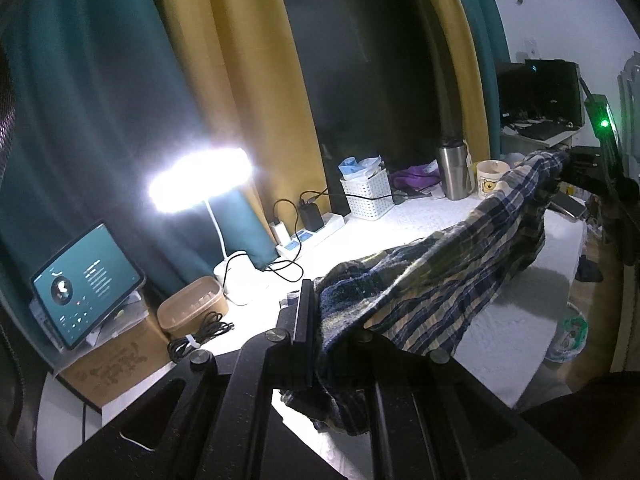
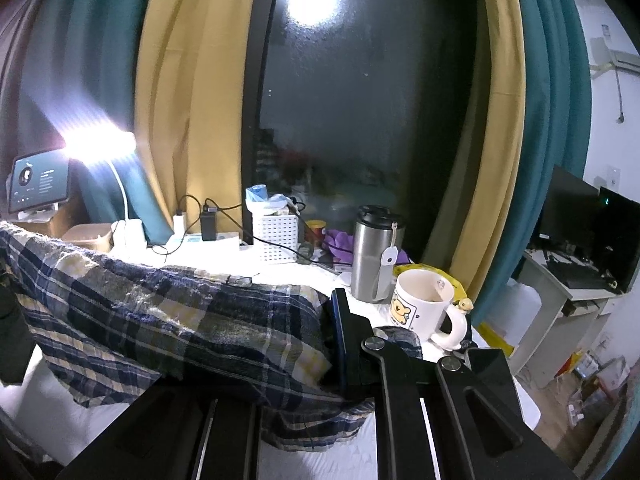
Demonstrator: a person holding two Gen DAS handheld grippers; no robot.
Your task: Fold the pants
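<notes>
**Plaid pants stretched between two clamped grippers**

Held in the air above the white-covered desk [image 1: 420,216]: plaid pants [image 1: 440,264], spanned from the left gripper [image 1: 320,332] across to the right gripper [image 2: 352,344]. Both sets of jaws closed tight on bunched cloth at opposite ends, fabric spilling out under each. Sagging in the middle, lower edge draping toward the desk without clearly resting on it.

Soft, light woven cloth by the look of it: no stiffness, prone to bunching and slipping into wrinkles wherever unsupported. Best held at the edges or corners, as now, with even tension between the two grips so the panel hangs flat before being laid down. Uneven pull likely to skew the fold.

Close on the right: a cartoon mug [image 2: 424,304] and a steel tumbler [image 2: 374,256], both near enough to be caught by swinging cloth. Desk lamp [image 1: 200,180] glaring at the far left.
</notes>
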